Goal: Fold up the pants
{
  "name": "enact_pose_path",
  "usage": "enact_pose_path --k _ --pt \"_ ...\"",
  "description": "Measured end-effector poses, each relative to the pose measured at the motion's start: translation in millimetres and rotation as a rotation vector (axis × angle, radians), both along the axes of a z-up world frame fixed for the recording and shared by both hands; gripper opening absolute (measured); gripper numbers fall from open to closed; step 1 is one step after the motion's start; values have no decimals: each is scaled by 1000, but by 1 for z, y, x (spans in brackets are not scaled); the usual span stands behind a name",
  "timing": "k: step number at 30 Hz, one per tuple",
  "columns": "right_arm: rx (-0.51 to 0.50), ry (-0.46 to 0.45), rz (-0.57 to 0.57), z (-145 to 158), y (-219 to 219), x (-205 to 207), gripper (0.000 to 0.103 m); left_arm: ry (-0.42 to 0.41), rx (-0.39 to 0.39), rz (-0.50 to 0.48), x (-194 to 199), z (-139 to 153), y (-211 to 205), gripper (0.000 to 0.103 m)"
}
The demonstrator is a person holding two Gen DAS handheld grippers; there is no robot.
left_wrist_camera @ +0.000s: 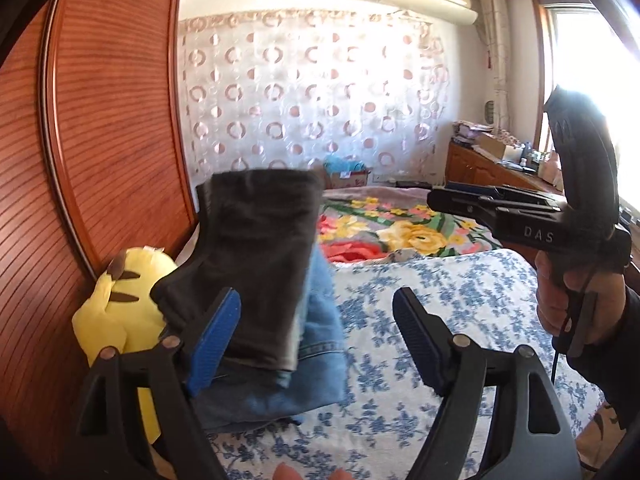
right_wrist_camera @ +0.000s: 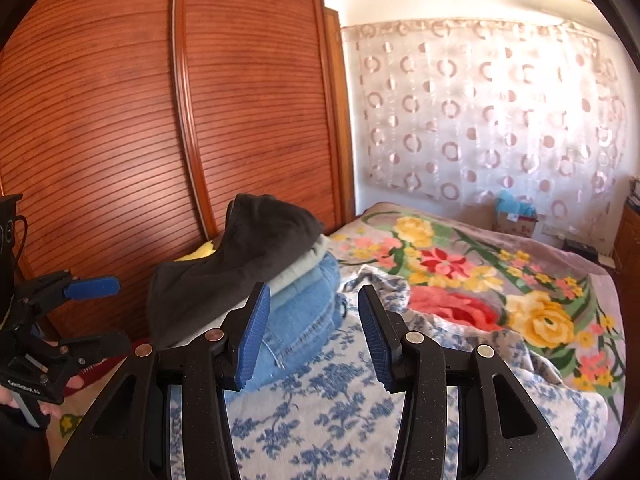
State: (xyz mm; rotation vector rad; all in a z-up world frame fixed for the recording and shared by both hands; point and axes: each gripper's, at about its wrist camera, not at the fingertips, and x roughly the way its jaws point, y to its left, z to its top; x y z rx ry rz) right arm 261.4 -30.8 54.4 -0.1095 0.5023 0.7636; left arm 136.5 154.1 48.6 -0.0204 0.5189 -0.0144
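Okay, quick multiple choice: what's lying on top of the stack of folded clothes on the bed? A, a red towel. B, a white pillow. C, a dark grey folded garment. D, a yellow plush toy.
C: the dark grey folded garment lies on top of the stack, above a pale folded piece and the blue jeans; the yellow plush toy sits beside the stack by the wardrobe.

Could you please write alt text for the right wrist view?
A stack of folded pants, dark pair on top of blue jeans, sits on a blue-floral sheet beside a wooden wardrobe. The right gripper stands open and empty before it; the left gripper shows at the left edge.
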Motion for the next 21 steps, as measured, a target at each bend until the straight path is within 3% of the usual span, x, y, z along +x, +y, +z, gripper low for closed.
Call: enact_pose_path --k 12,21 --pt "8 -115 -192 33 -84 -77 48 -96 24 -88 -27 28 -63 80" --pt "-11 -187 -304 47 -135 -143 54 -125 23 -143 -47 40 -101 80"
